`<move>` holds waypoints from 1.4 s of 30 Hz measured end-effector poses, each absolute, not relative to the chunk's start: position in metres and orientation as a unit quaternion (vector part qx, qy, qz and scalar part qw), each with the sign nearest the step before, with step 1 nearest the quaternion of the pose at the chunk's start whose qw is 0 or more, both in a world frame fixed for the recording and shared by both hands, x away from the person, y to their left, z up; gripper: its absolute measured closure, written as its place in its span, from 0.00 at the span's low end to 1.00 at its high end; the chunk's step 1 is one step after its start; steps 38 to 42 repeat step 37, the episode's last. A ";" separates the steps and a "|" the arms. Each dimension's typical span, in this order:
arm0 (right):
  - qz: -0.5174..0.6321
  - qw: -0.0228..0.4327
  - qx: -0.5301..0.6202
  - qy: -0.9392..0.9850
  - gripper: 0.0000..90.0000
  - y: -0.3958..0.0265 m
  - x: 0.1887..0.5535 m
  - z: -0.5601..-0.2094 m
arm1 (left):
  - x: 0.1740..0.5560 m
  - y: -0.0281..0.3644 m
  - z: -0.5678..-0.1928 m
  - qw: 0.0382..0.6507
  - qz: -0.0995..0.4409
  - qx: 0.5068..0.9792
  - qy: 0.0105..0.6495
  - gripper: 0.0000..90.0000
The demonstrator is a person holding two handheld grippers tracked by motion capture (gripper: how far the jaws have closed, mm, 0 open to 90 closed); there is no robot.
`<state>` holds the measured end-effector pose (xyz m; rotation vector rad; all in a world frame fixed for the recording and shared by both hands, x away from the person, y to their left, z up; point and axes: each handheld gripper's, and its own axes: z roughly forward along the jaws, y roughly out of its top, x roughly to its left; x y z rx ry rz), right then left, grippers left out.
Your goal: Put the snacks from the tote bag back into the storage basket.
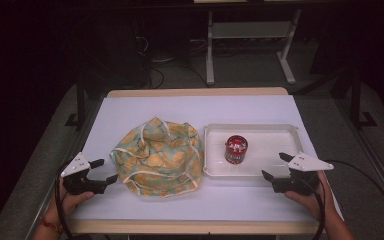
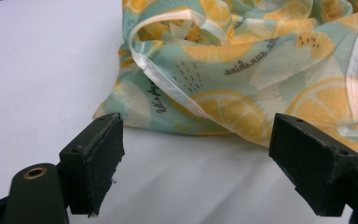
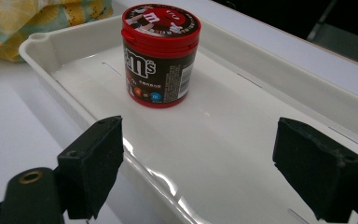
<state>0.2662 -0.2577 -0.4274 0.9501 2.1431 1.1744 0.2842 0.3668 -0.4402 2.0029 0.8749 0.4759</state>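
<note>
Overhead, both tools, left tool and right tool, rest jaws apart on the white table in a dark room.

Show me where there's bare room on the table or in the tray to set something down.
Inside the white tray, everything right of the candy tub is bare. The table is free behind the crumpled lemon-print cloth, and along the front edge between the left gripper and right gripper. It is crowded mid-table, where cloth meets tray.
</note>
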 end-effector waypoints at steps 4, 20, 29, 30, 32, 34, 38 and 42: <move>0.432 0.258 0.351 0.789 0.17 -0.258 0.266 -0.427 | 0.284 0.366 -0.441 0.433 0.194 0.806 0.354 0.19; 0.434 0.255 0.360 0.785 0.17 -0.265 0.267 -0.430 | 0.288 0.360 -0.441 0.435 0.186 0.808 0.350 0.19; 0.431 0.253 0.358 0.789 0.17 -0.264 0.267 -0.431 | 0.289 0.360 -0.442 0.438 0.183 0.806 0.355 0.19; 0.431 0.253 0.357 0.789 0.17 -0.264 0.267 -0.431 | 0.289 0.360 -0.442 0.438 0.182 0.805 0.355 0.19; 0.430 0.254 0.357 0.789 0.17 -0.264 0.267 -0.431 | 0.289 0.360 -0.442 0.437 0.183 0.806 0.355 0.19; 0.432 0.253 0.359 0.788 0.17 -0.265 0.267 -0.430 | 0.289 0.361 -0.441 0.438 0.184 0.805 0.355 0.19; 0.435 0.253 0.358 0.787 0.17 -0.266 0.267 -0.430 | 0.289 0.361 -0.441 0.441 0.184 0.803 0.357 0.19; 0.435 0.253 0.358 0.787 0.17 -0.266 0.267 -0.430 | 0.289 0.361 -0.441 0.441 0.184 0.803 0.357 0.19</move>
